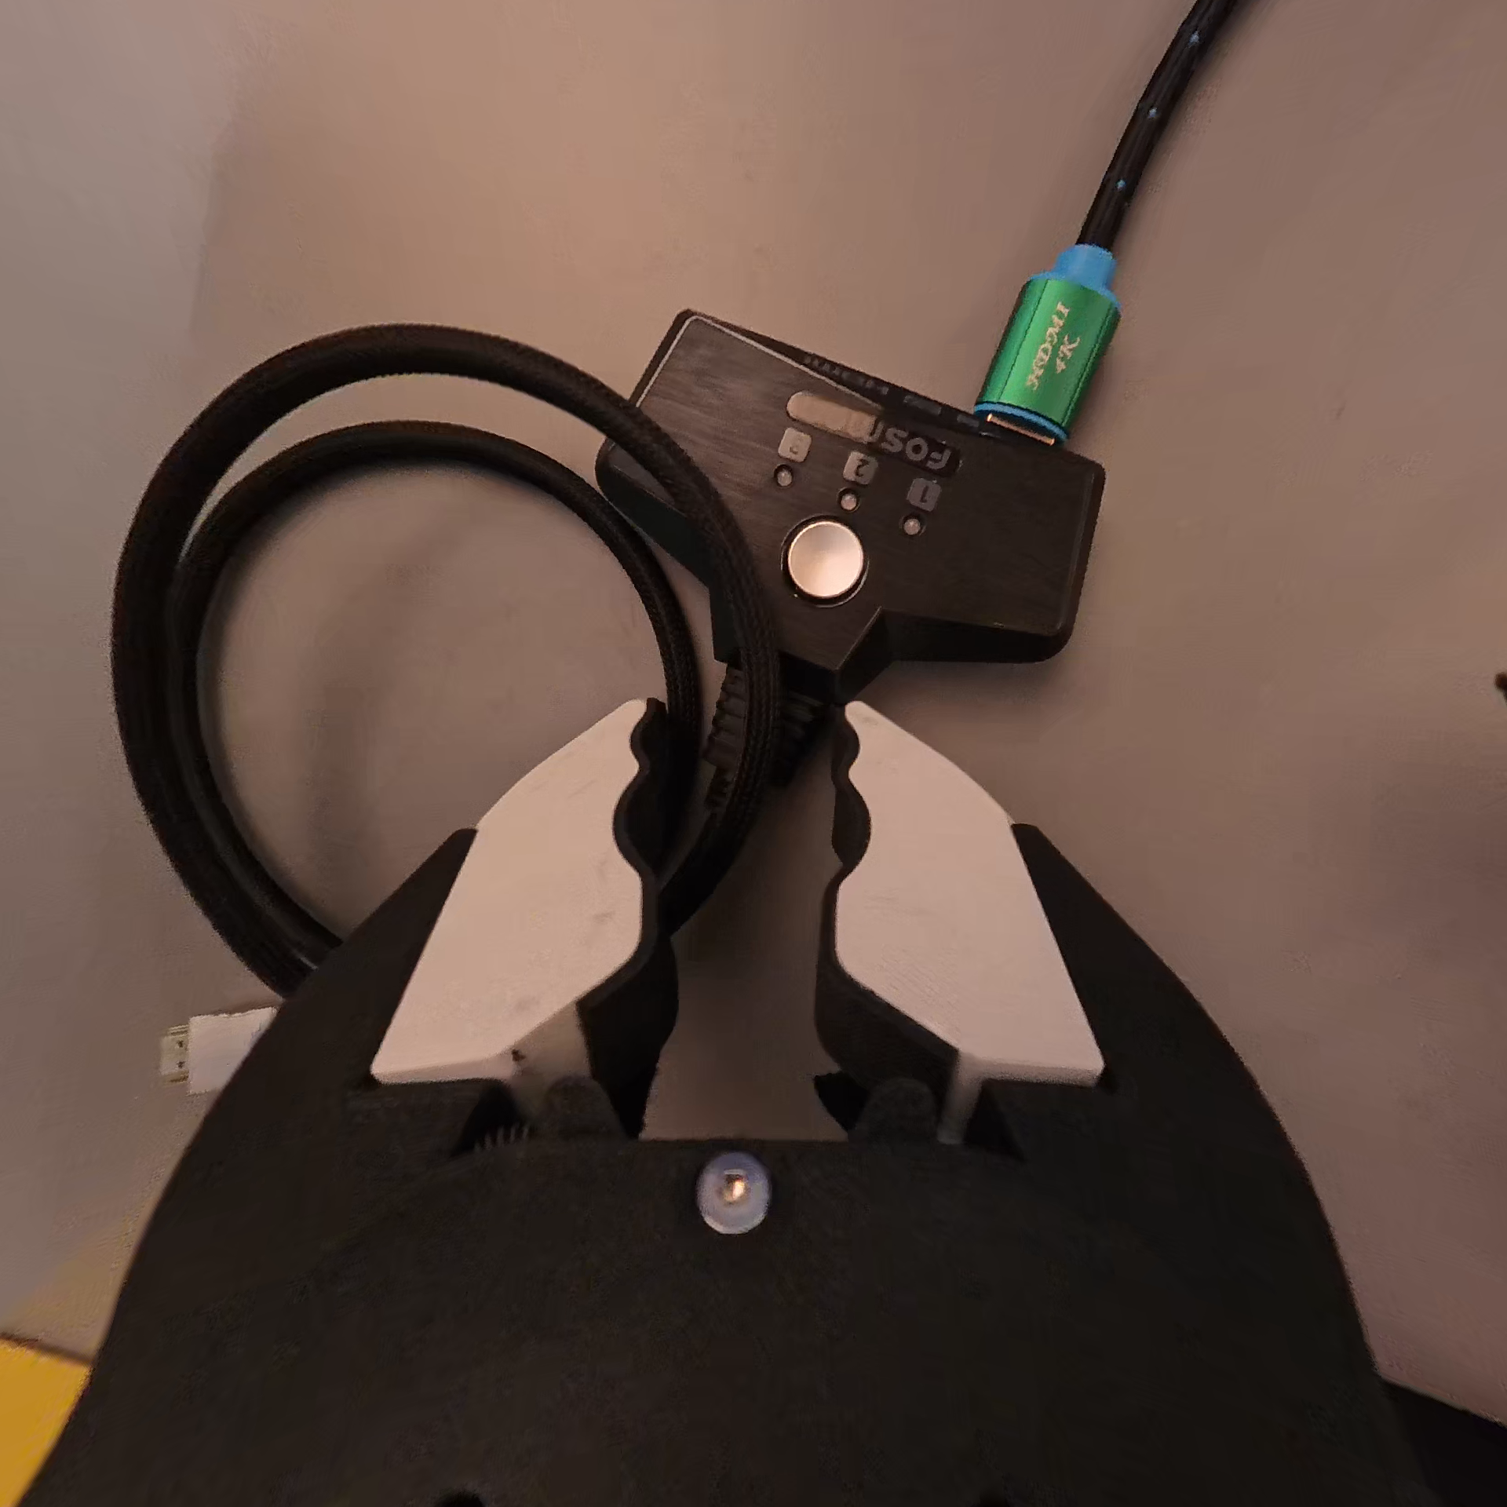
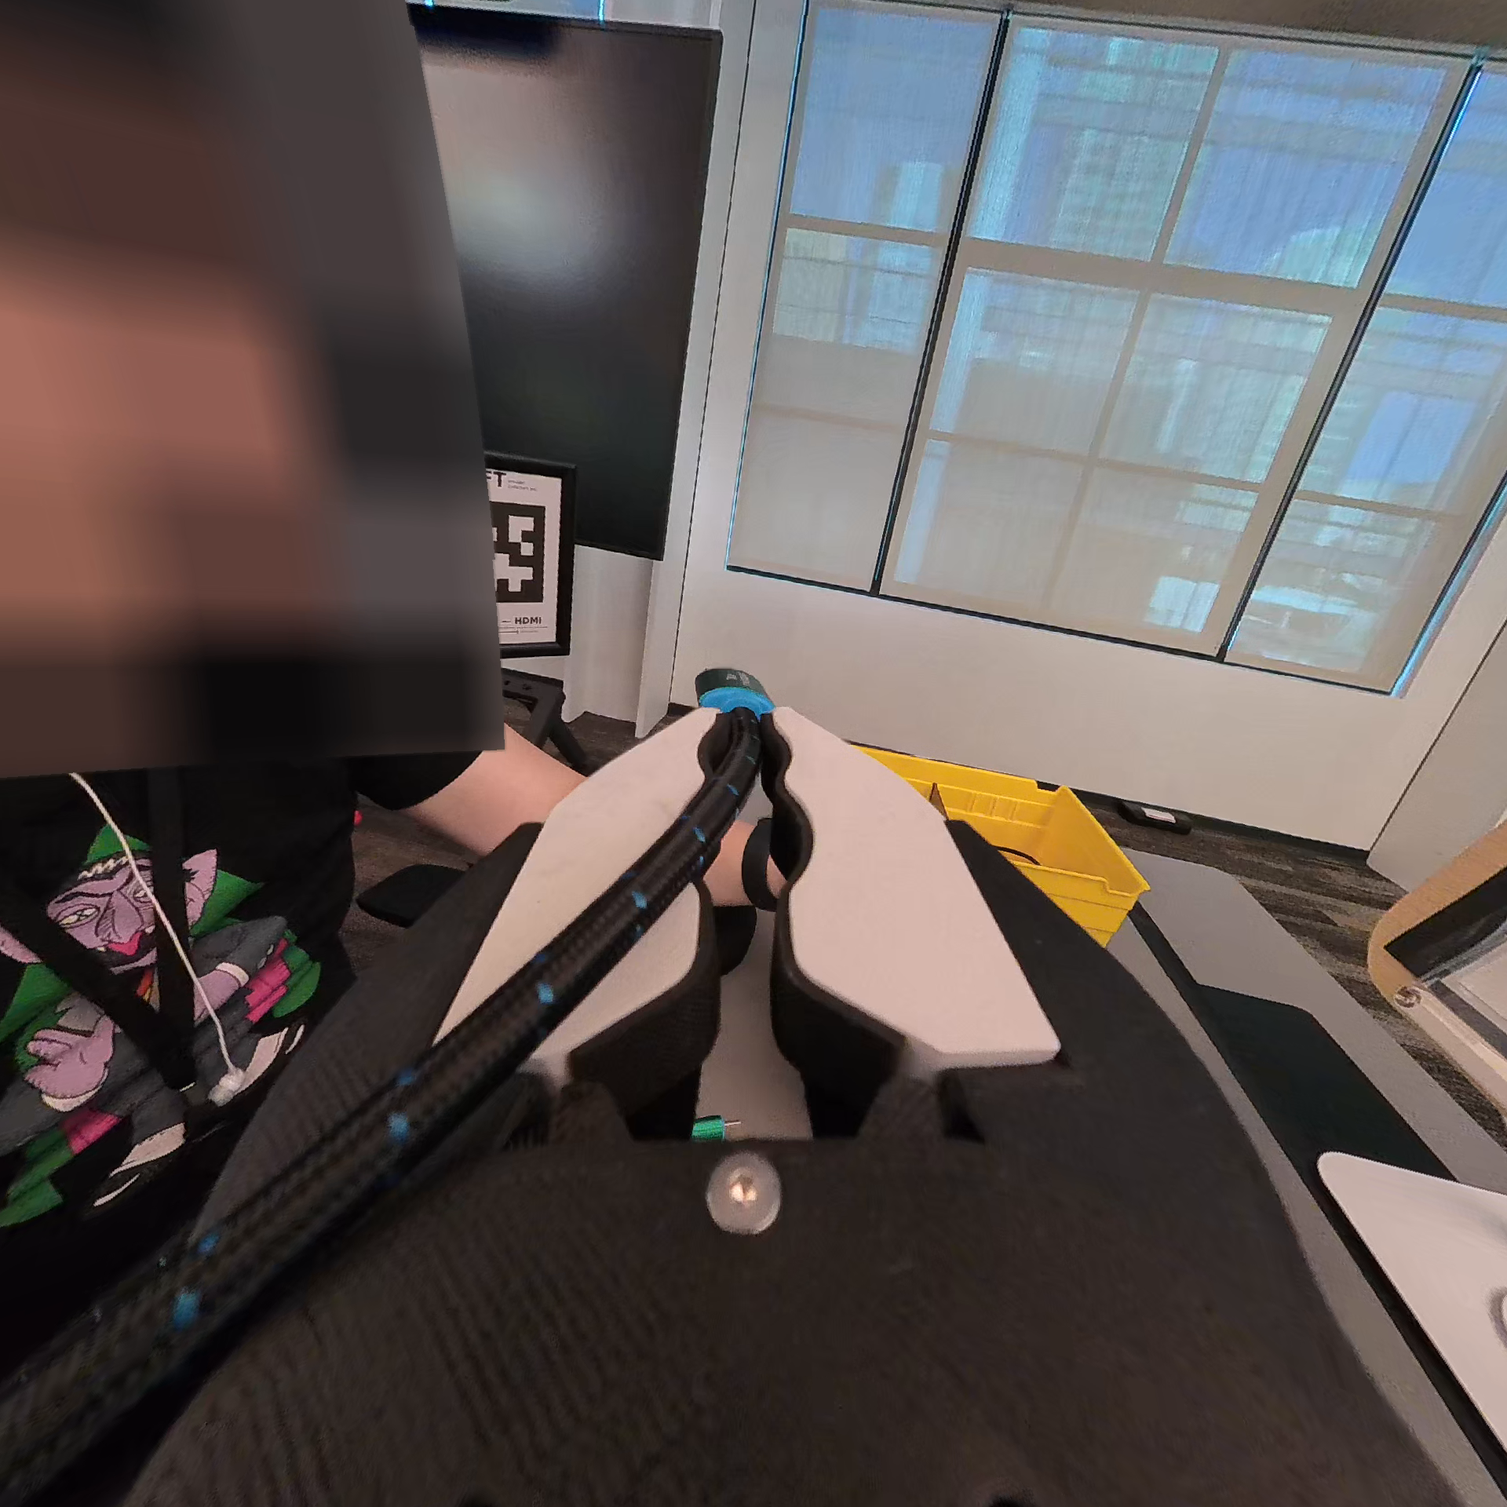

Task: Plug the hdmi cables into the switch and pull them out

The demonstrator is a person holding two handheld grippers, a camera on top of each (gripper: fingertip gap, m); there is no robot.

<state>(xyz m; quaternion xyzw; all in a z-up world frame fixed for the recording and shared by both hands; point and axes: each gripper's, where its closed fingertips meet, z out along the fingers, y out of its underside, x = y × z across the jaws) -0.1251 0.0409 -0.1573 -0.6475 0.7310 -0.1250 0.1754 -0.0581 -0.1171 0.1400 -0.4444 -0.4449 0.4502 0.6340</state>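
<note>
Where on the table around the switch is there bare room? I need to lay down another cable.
Bare table lies beyond the switch, left of the green plug, and right of the switch. Left is crowded by the coiled black cable; the left gripper fills the near side.

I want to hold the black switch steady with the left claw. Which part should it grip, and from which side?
Grip the narrow neck of the switch, where its own black braided cable leaves. Come from the near side, opposite the green plug. The body tapers there to fit between the open left claw, which probably suits it better than the wide body.
</note>
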